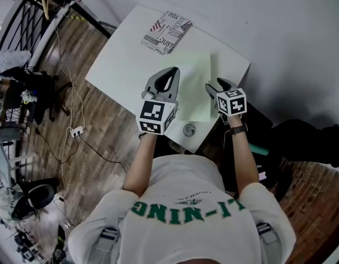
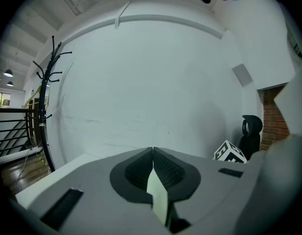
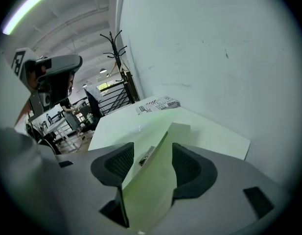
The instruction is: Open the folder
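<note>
White surface [image 1: 117, 65] carried the pale green folder [image 1: 198, 87] along its right-hand edge, toward the near corner. Folder looked thin, light and floppy, prob. slick, so best taken by one leaf's free edge, w/ the other leaf pinned. Left gripper [image 2: 152, 153] jaws were closed tight on a thin pale-green leaf, apparently the cover. Right gripper [image 3: 151, 155] jaws stood wide apart, folder between them, pads not pressing.

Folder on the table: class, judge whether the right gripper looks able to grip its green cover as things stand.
Probably yes. The right gripper has its jaws open either side of the folder, whose raised cover stands between them, nothing else there. The left gripper is shut on the folder.
</note>
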The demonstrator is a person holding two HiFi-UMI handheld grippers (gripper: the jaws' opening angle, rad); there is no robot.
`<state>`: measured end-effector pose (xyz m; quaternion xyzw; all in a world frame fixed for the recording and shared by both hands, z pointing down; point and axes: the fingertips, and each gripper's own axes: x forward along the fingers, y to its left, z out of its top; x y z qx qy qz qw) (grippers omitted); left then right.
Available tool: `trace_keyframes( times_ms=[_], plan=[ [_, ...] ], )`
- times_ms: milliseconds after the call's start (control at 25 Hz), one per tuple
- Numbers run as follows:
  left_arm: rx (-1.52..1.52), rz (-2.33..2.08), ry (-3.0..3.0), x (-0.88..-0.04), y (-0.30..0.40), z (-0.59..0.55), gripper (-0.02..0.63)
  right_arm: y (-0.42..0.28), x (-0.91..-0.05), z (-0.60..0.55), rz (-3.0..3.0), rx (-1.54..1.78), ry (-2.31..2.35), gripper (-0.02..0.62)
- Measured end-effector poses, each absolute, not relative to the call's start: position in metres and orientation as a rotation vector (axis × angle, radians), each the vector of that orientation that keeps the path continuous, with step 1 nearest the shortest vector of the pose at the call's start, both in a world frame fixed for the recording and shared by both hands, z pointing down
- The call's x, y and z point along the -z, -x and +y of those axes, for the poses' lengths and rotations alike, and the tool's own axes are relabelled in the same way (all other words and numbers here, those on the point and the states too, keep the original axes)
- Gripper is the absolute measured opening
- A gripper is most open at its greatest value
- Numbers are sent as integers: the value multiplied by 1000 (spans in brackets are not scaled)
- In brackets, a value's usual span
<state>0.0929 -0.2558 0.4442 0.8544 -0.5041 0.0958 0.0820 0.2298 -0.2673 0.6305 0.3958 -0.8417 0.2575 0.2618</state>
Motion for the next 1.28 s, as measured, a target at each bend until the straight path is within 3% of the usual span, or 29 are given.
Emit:
trace_keyframes(
  times_ms=[360, 560, 720, 1280],
  plan=[
    [-298, -1473, -2541, -454, -76, -268, 17, -224, -650, -275, -2311, -1364, -1170, 239],
    [-296, -1471, -2530, -456, -65, -272, 17, -218, -649, -275, -2316, -1620, -1152, 150],
    [-289, -1473, -2531, -456, -56, -273, 17, -212, -647, -274, -2318, -1637, -1137, 77],
    [-211, -1521, -2508, -444, -19, -265, 17, -179, -598, -269, -2363, -1561, -1110, 52]
  ],
)
